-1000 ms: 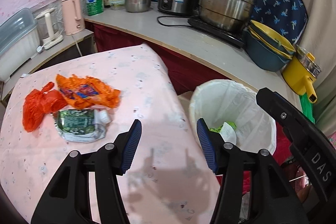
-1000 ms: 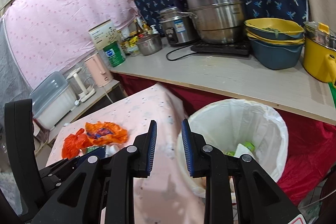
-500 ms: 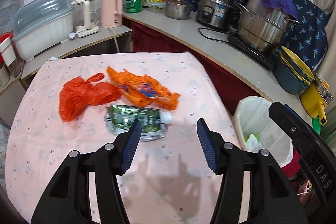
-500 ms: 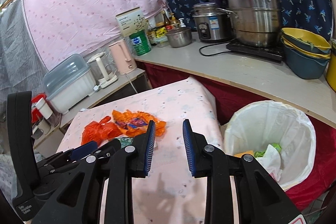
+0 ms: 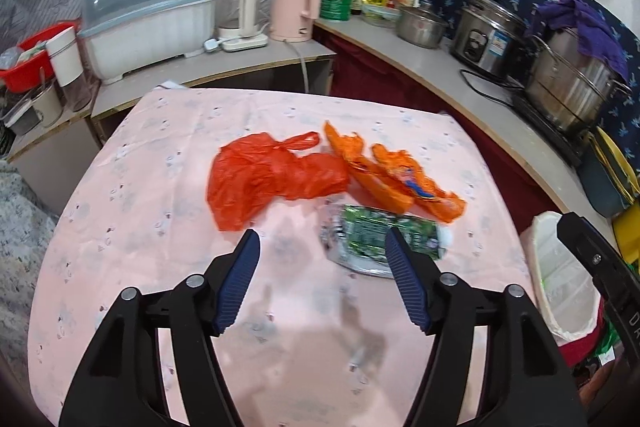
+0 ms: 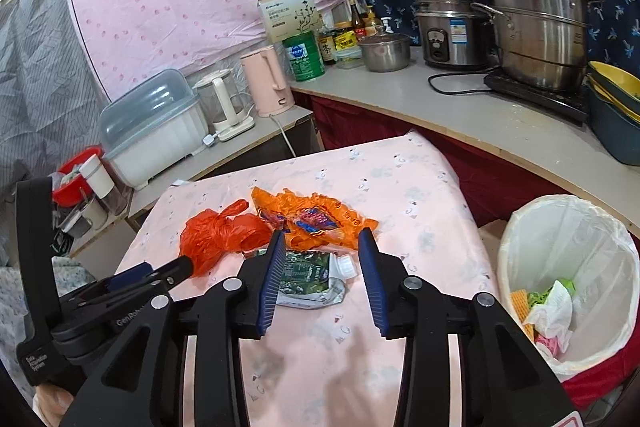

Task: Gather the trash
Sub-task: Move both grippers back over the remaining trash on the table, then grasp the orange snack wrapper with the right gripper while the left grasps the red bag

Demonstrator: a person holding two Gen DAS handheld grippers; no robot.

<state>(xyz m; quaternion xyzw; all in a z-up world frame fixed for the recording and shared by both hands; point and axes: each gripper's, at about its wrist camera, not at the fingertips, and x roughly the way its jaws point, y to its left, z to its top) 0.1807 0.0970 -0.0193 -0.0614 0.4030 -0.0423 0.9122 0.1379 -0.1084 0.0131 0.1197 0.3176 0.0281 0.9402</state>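
Right now I am looking down both grippers at the pink-clothed table point(image 5: 132, 187), where three pieces of trash are lying together. My left gripper point(image 5: 322, 243) is holding its jaws wide apart, having just been opening, with nothing between them. In the left wrist view the flattened green pouch point(image 5: 372, 233) is lying just beyond the right-hand fingertip, which is covering its near edge, at centre right of the frame. My right gripper point(image 6: 322, 241) is also standing with jaws apart and empty, likewise just opening. In the right wrist view the pouch point(image 6: 310, 277) is showing in the gap between the fingers, lower centre, with its left end hidden behind the left finger.

The pouch's long axis is running across the frame, its white cap pointing right toward the white-lined trash bin point(image 6: 520, 247) at lower right. Behind the pouch, the red plastic bag point(image 5: 260, 179) is lying to the left and the crumpled orange wrapper point(image 5: 384, 175) to the right, touching one another. I cannot read the pouch's print, and the bin is cut off at the right edge of the left wrist view.
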